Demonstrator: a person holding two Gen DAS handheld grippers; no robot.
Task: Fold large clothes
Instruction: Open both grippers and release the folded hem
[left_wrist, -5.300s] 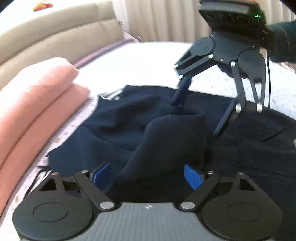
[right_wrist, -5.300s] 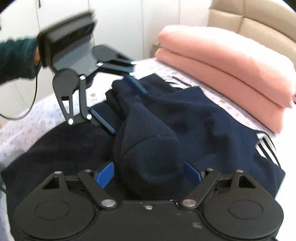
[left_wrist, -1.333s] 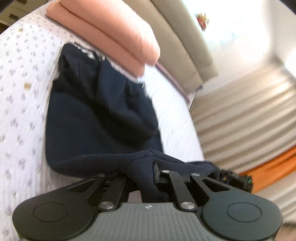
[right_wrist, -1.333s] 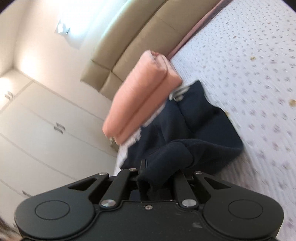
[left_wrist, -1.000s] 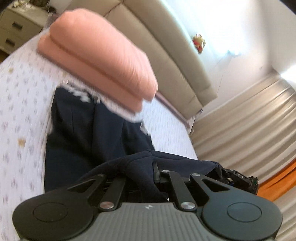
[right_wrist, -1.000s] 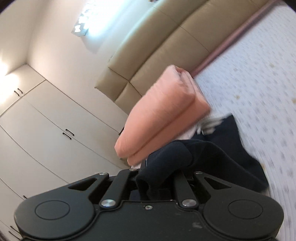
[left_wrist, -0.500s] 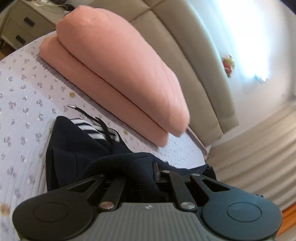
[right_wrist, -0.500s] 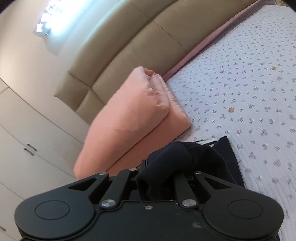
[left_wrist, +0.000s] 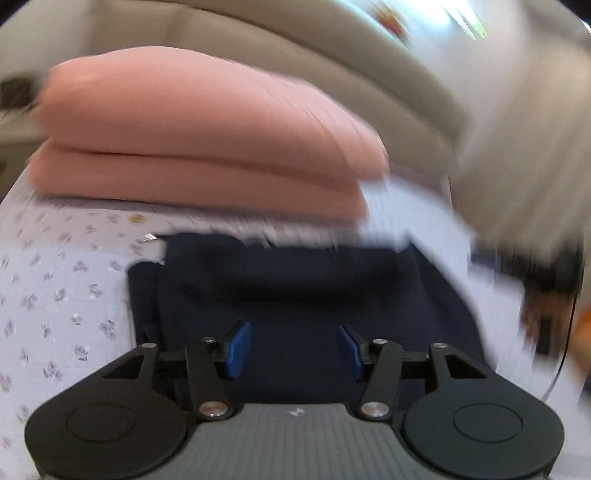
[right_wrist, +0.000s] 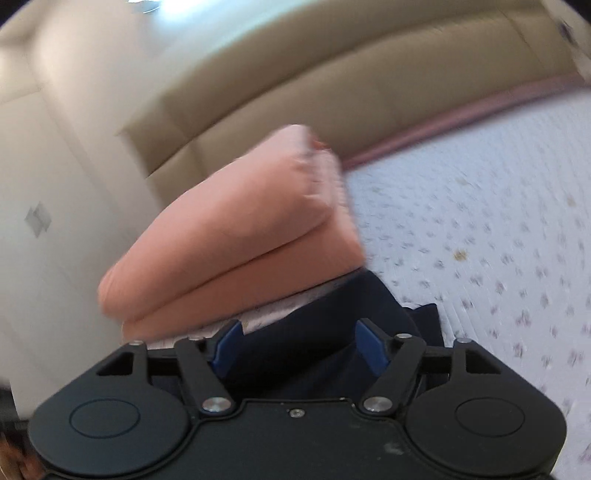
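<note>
Navy cloth of the large garment (left_wrist: 295, 295) lies folded on the flowered bedspread (left_wrist: 55, 295) just below the pink pillows (left_wrist: 192, 140), and with both the left gripper (left_wrist: 293, 349) and the right gripper (right_wrist: 297, 345) opening over it, pads clear of the fabric, a snagged pad could drag the fold askew.
</note>
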